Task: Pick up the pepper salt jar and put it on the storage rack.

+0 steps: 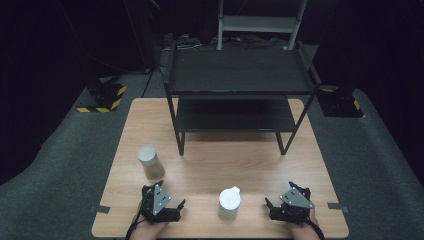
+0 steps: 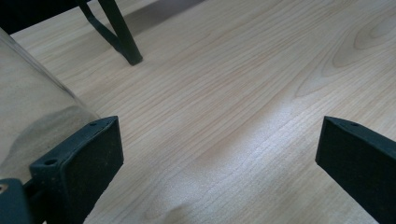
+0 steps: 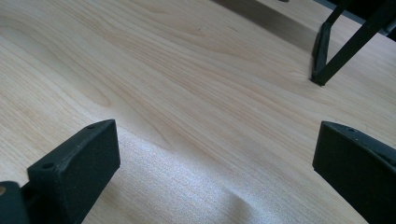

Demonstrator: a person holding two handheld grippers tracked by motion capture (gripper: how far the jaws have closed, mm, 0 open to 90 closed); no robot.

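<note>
Both my grippers rest low at the near edge of the pale wooden table (image 1: 300, 150), jaws spread wide, nothing between them.

My left gripper (image 1: 172, 207) has its jaws parted over bare wood; the clear cylindrical jar of sandy-beige powder with a white lid (image 1: 150, 162) stands just outside its left finger (image 2: 86, 161). My right gripper (image 1: 272, 207) is equally agape. The white lidded plastic jug with a small spout (image 1: 229, 203) stands between the two grippers, apart from both. The black two-tier metal shelf rack (image 1: 240, 80) stands beyond the fingertips.
</note>
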